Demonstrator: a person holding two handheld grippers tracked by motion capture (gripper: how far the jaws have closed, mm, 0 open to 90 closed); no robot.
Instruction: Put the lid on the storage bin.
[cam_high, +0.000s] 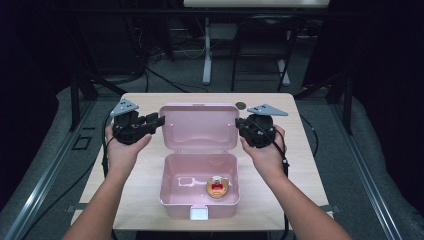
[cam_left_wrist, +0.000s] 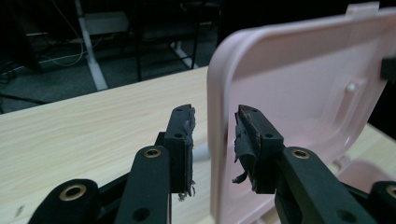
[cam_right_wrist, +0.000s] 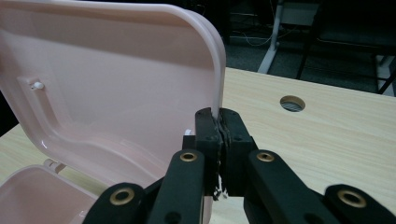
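I have the pink box (cam_high: 200, 192) open at the middle of the desk (cam_high: 150, 210), its lid (cam_high: 199, 126) standing upright. My right gripper (cam_right_wrist: 219, 122) is clamped on the lid's right edge; the left gripper (cam_left_wrist: 215, 128) straddles the lid's left edge, jaws apart, pads off it. The lid looks light, stiff and slick, so I'd grip its rim. A small round tin (cam_high: 217, 186) lies inside the box.

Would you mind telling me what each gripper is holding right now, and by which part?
The right gripper pinches the pink lid by its side edge. The left gripper holds nothing; its jaws straddle the opposite edge without touching.
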